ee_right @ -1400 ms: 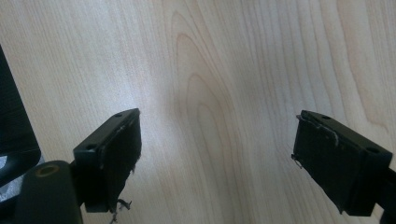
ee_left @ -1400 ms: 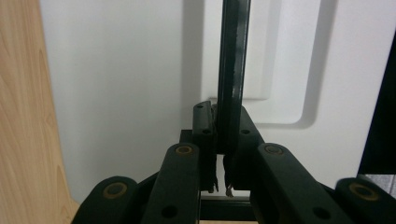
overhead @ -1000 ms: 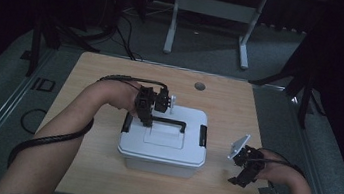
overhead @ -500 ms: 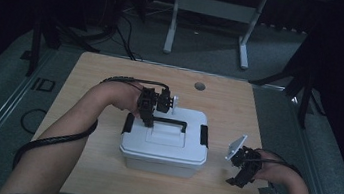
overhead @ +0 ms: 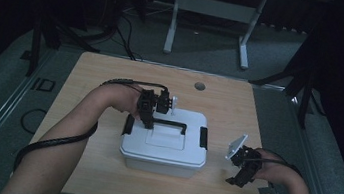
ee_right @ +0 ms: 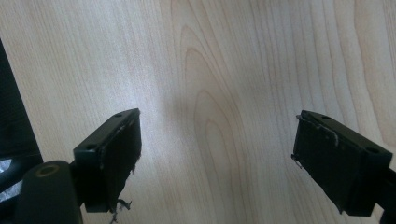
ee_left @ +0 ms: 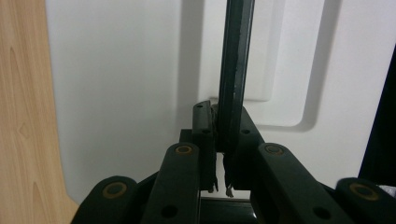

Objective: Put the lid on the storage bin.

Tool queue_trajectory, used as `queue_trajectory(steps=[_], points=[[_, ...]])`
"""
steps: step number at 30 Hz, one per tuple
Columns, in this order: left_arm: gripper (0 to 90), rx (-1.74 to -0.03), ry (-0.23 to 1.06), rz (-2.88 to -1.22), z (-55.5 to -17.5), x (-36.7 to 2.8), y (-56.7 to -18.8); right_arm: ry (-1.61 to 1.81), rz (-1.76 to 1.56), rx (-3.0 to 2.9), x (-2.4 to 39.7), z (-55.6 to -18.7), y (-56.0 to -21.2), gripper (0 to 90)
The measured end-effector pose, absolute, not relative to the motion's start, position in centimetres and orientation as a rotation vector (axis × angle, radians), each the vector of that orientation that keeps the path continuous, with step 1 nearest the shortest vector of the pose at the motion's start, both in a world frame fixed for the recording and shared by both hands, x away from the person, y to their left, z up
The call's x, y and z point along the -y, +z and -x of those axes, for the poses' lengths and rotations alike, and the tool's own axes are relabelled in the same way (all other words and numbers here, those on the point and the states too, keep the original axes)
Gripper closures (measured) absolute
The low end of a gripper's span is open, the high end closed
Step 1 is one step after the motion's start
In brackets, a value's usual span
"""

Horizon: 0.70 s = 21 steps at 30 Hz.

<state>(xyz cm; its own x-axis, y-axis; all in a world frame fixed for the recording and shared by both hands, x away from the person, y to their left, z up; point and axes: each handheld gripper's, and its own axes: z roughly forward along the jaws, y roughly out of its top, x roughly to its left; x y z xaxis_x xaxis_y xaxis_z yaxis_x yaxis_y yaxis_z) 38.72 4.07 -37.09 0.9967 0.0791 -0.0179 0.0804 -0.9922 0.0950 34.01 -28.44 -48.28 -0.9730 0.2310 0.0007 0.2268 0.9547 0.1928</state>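
- We have a white lidded box [overhead: 164, 144] sitting near the middle of the wooden table [overhead: 92, 74], with a black latch [overhead: 203, 137] on each short side and a black handle [overhead: 169, 124] lying across the lid.
- Our left gripper [overhead: 149, 120] is over the left end of that handle; in the left gripper view its jaws are clenched on the thin black bar [ee_left: 233, 79], which runs up and away from the pads across the white lid [ee_left: 121, 93].
- Our right gripper [overhead: 241, 174] rests apart from the box, above bare wood to its right, with its jaws spread wide and nothing between them; the right gripper view shows both pads [ee_right: 119, 149] over plain table grain.
- The step in hand, as we judge it, is lifting by the handle: either swinging it upright or raising the box.
- To do it well we should pull straight up, since the grip sits near one end of the bar and a slanted pull could tilt the box or let the bar slide through the pads.
- We cannot tell whether the latches are fastened; if they are loose, the lid may come away alone, so a slow first lift is wise.
- We judge the free gripper could steady the box wall on the right side should it start to swing.
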Motion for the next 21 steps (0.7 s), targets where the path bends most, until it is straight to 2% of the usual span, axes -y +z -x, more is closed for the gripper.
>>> queue_trajectory(steps=[2, 3, 4, 5, 7, 10, 12, 16, 21], points=[[81.7, -0.125, 0.002, -3.039, -38.7, -4.1, -37.0, 0.303, -0.363, -3.082, 28.4, -34.0, -48.3, 14.9], [74.2, -0.140, 0.054, -3.037, -38.8, -4.2, -37.0, 0.304, -0.362, -3.083, 28.5, -34.0, -48.3, 14.9], [62.4, -0.185, 0.078, -3.031, -39.0, -4.3, -36.9, 0.307, -0.363, -3.085, 28.4, -34.0, -48.3, 14.9], [54.5, -0.230, 0.073, -3.024, -39.2, -4.4, -36.8, 0.303, -0.364, -3.085, 28.4, -34.1, -48.3, 14.9], [42.9, -0.249, 0.134, -2.991, -39.3, -4.9, -36.6, 0.303, -0.362, -3.085, 28.3, -34.1, -48.4, 14.9], [34.9, -0.293, 0.233, -2.926, -39.5, -5.8, -36.1, 0.314, -0.361, -3.081, 28.3, -34.1, -48.2, 14.9], [29.8, -0.336, 0.225, -2.896, -39.6, -6.4, -35.9, 0.319, -0.363, -3.076, 28.2, -34.1, -48.1, 14.9], [10.5, -0.327, 0.177, -2.875, -39.0, -7.1, -36.3, 0.336, -0.364, -3.067, 28.1, -34.2, -47.8, 14.9], [2.5, -0.356, 0.176, -2.769, -38.7, -8.0, -36.1, 0.347, -0.366, -3.062, 28.1, -34.2, -47.6, 14.9]])
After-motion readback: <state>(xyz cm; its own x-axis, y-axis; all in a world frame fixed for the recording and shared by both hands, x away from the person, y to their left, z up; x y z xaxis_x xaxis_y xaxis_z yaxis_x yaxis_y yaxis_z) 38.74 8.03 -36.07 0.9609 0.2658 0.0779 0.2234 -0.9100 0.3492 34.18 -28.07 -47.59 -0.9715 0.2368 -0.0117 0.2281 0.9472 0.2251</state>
